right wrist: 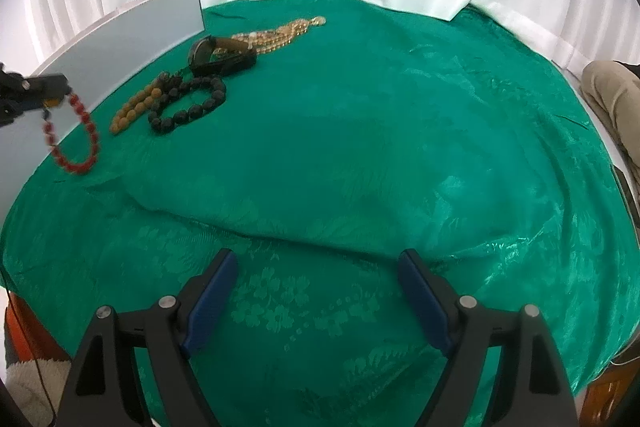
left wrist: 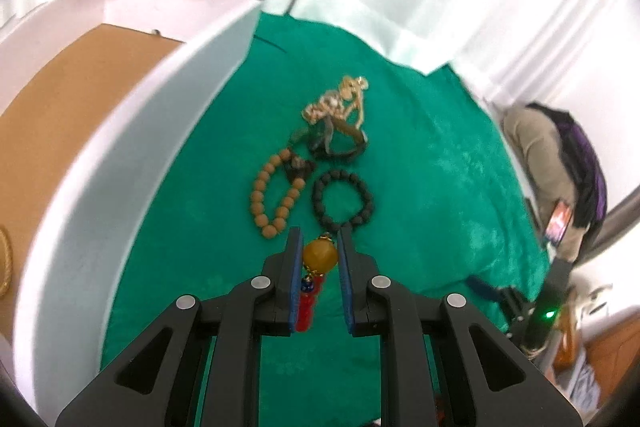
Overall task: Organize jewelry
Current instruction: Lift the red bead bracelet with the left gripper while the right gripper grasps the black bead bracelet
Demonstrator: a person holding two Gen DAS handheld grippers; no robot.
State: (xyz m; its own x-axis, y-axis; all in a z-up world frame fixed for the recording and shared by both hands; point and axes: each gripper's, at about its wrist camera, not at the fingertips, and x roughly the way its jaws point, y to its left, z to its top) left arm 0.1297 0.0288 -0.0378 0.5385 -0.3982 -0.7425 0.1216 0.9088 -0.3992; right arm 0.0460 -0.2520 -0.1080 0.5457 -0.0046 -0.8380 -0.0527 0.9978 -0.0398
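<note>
The green damask cloth (right wrist: 400, 155) covers the whole work surface. The white box (left wrist: 120, 155), open-topped with a tan floor, stands along the cloth's left edge, immediately left of the left gripper (left wrist: 320, 239).

The left gripper is clamped on the amber bead (left wrist: 320, 254) of the red bead bracelet (right wrist: 76, 143). In the right wrist view the loop hangs clear below the fingers, long axis vertical, just in front of the box wall. Judged next move: carry the bracelet leftward over the wall, high enough for the hanging loop to clear the rim.

The right gripper (right wrist: 316, 299) stands wide apart and empty over bare cloth, well apart from all the jewelry.

Remaining on the cloth, beyond the left gripper: gold chain necklace (left wrist: 340, 103), dark bangle (left wrist: 340, 143), black bead bracelet (left wrist: 342, 201), tan bead bracelet (left wrist: 274, 195).
</note>
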